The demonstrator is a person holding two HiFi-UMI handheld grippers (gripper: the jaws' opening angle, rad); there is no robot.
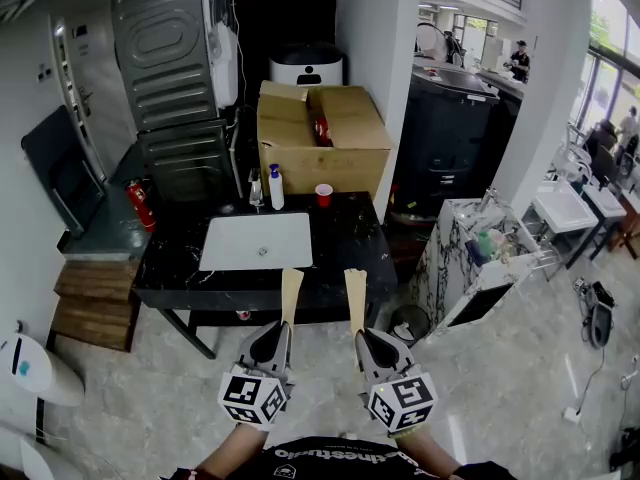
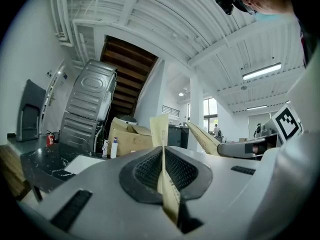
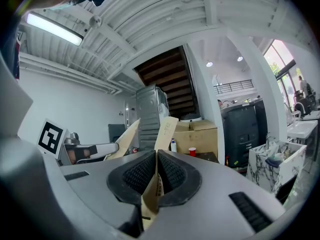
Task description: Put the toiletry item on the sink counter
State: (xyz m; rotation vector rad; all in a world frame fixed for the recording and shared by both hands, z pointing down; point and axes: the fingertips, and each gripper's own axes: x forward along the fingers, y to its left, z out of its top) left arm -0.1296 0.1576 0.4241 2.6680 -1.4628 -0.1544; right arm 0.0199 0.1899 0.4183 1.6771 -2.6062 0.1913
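- Left gripper [image 2: 163,166]: jaws nearly together, ribbed pads clamped on the lower end of the left tan strip [image 2: 160,129]. It is held about level and aimed at the counter.
- Right gripper [image 3: 156,170]: same state, pads pinching the right tan strip [image 3: 166,129], tipped very slightly down.
- Tan strips, pair: flat and paper-like, with faint print too small to read. They are probably sleeved toiletry items. Each is gripped by one end, so most of its length sticks out forward, likely so the free end can be laid down first.
- Position of item: in the head view both strips, left [image 1: 291,293] and right [image 1: 355,298], run side by side and apart. Their tips fall at the near edge of the sink counter [image 1: 345,238]. They are carried in the air and not yet set down.
- Sink counter: black stone-look top on dark legs, with a white rectangular basin [image 1: 256,241] inset left of centre. Bare dark surface lies to the right of the basin.
- Already on the counter, along the back edge: blue-topped spray bottle [image 1: 275,188], a small clear bottle [image 1: 256,190] just beside it, and a red cup [image 1: 323,195].
- Behind the counter: open cardboard box [image 1: 320,138] and a tall grey ribbed appliance [image 1: 170,78].
- To the left: red fire extinguisher [image 1: 140,205] and wooden steps [image 1: 95,303].
- To the right: marble-pattern cabinet [image 1: 470,258].
- Room: pale glossy tiled floor, white walls, ribbed white ceiling.
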